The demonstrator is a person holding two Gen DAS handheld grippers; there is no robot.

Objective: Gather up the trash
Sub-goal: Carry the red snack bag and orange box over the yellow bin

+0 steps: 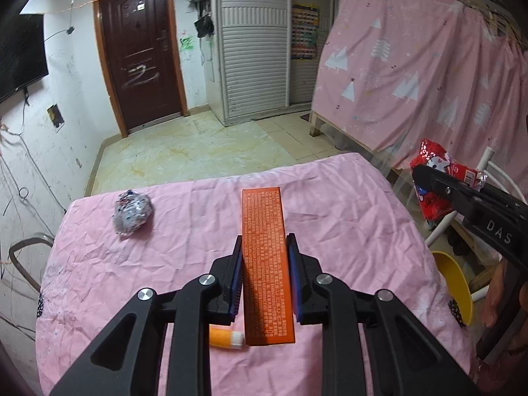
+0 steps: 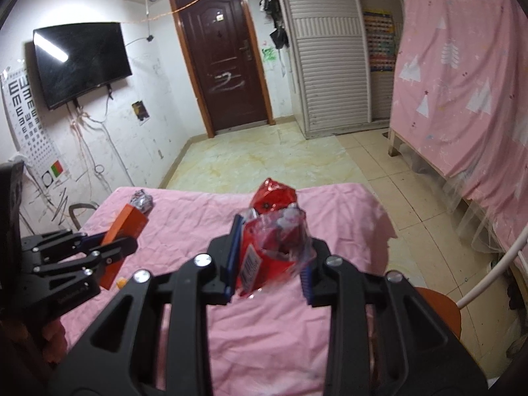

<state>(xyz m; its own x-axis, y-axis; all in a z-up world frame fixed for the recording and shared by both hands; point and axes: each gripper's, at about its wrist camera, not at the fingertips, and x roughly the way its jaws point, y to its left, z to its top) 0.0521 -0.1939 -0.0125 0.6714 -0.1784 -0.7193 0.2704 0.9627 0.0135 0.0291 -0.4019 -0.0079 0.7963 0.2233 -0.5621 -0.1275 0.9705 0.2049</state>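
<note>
My left gripper point(image 1: 264, 242) is shut on a long orange box point(image 1: 265, 247) and holds it above the pink-covered table point(image 1: 181, 264); the box also shows in the right wrist view point(image 2: 123, 227). My right gripper point(image 2: 272, 227) is shut on a crumpled red plastic wrapper point(image 2: 274, 227), held above the table; the wrapper also shows at the right of the left wrist view point(image 1: 435, 171). A crumpled silver wrapper ball point(image 1: 132, 213) lies on the table at the far left. A small orange and white tube point(image 1: 227, 338) lies on the cloth under my left gripper.
A yellow stool point(image 1: 457, 287) stands off the table's right side, by a white metal chair frame point(image 1: 462, 208). A pink-draped bed frame point(image 1: 412, 66) fills the right. A dark door point(image 1: 142, 59), a white cupboard point(image 1: 254, 43) and tiled floor point(image 1: 198, 151) lie beyond.
</note>
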